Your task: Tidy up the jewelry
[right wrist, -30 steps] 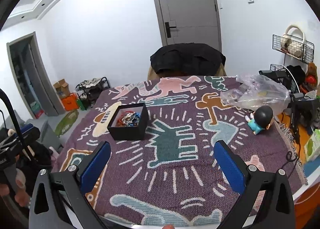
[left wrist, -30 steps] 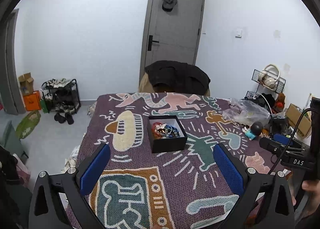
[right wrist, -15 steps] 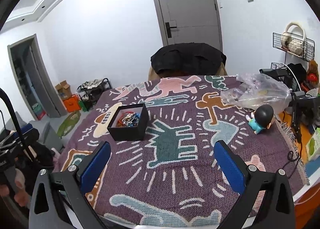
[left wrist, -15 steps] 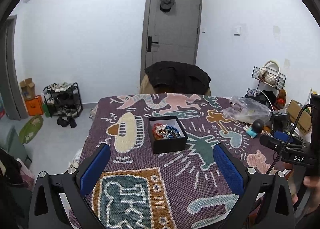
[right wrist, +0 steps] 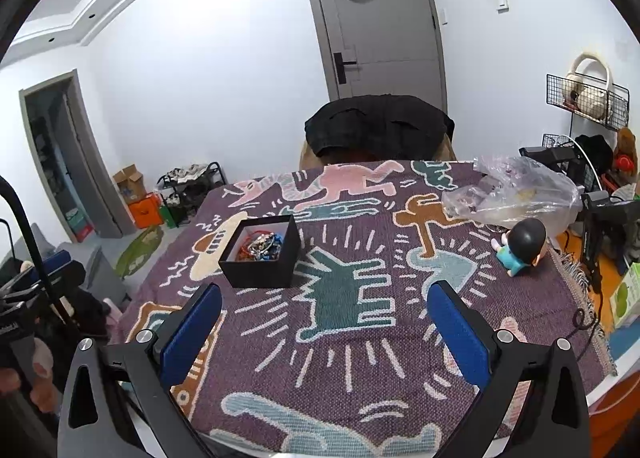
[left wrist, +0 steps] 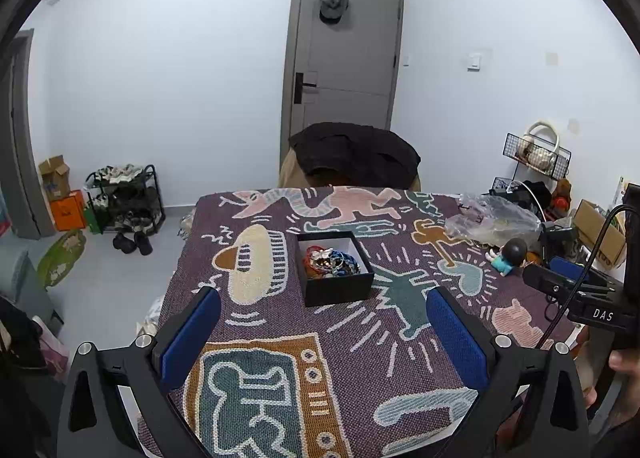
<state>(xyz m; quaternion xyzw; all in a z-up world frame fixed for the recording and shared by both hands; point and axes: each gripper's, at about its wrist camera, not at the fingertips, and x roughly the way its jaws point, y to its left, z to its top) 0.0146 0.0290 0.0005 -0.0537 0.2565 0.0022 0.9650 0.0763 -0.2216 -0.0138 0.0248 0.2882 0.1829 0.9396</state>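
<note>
Nearest the cameras, the left gripper (left wrist: 323, 332) and the right gripper (right wrist: 325, 332) both hang above the patterned blanket (right wrist: 348, 342) with their blue pads spread wide and nothing between them. Farther out, toward the middle of the table, sits a black box (left wrist: 335, 268), open on top and apart from both grippers. Inside it lies the jewelry (left wrist: 331, 261), a tangled heap of coloured bracelets and beads. It looks light, limp and snag-prone, so pinching one loop at the top of the pile seems safest; the light box may slide. Beyond, at the right edge, lie a clear plastic bag (right wrist: 516, 191) and a small doll (right wrist: 520, 248).
</note>
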